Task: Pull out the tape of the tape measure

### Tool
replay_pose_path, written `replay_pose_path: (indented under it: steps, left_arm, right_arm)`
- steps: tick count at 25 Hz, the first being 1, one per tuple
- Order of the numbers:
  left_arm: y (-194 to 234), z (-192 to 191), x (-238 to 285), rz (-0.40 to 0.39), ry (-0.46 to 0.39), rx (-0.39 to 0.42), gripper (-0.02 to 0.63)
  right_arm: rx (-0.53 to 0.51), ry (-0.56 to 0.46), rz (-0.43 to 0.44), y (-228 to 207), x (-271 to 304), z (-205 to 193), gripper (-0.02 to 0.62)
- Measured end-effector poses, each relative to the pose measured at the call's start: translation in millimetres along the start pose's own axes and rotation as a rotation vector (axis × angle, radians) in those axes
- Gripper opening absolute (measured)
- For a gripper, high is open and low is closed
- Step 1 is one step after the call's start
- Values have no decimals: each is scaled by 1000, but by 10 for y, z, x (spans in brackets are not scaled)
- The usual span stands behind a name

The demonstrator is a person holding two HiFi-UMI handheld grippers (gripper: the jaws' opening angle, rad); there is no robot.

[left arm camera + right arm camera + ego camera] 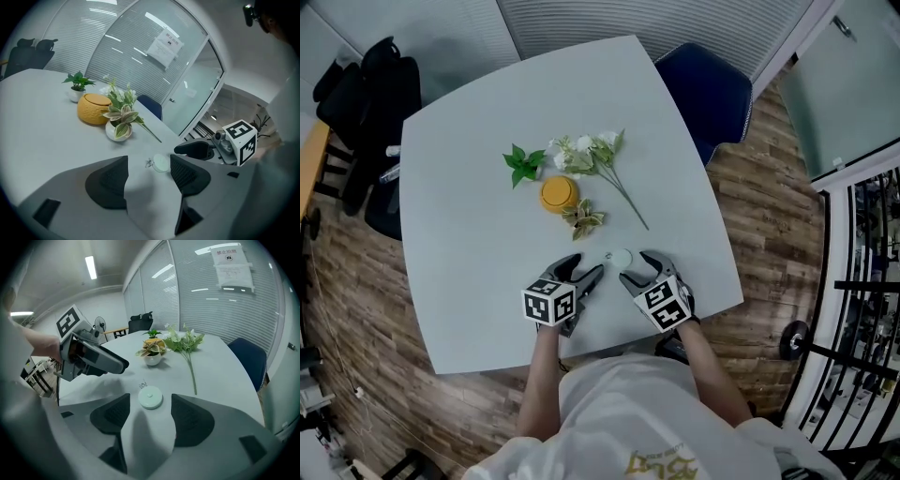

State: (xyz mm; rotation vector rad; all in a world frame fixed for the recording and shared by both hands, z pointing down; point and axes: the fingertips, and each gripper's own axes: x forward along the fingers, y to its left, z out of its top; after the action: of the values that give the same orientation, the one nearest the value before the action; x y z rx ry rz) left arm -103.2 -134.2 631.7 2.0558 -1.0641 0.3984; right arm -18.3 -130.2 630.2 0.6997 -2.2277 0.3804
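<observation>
I have one small round white plastic tape measure (150, 397) lying flat on the pale grey rounded table (469, 281), near its 6 o'clock edge. In the head view it sits at 2 o'clock from my left gripper (586, 270) and 11 o'clock from my right gripper (639, 267), close to both and touched by neither.

In the right gripper view it lies centred just past the jaw tips, at 12 o'clock. In the left gripper view it is off the right jaw's tip, at 1 o'clock. Both grippers stand wide apart and hold nothing.

Count:
- two grippers
- one tape measure
- one orange ribbed round pot (559, 193)
- two little potted plants, a green-leaved one (523, 164) and a variegated one (584, 217)
- one white-flowered sprig (595, 155)

The tape measure is a flat disc with a central button and a small metal ring at its 10 o'clock edge. I see no tape drawn out.
</observation>
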Motion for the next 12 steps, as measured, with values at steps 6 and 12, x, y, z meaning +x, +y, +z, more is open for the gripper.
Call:
replay_pose_path:
  steps: [6,12]
  left_arm:
    - [40,-33,94,-12,21,-18,281]
    - [124,-37,91,-3,17,-46,281]
  right_arm:
    - [-31,35,24,29,225,-14,282]
    - [-60,66,37,40,389,-19,282]
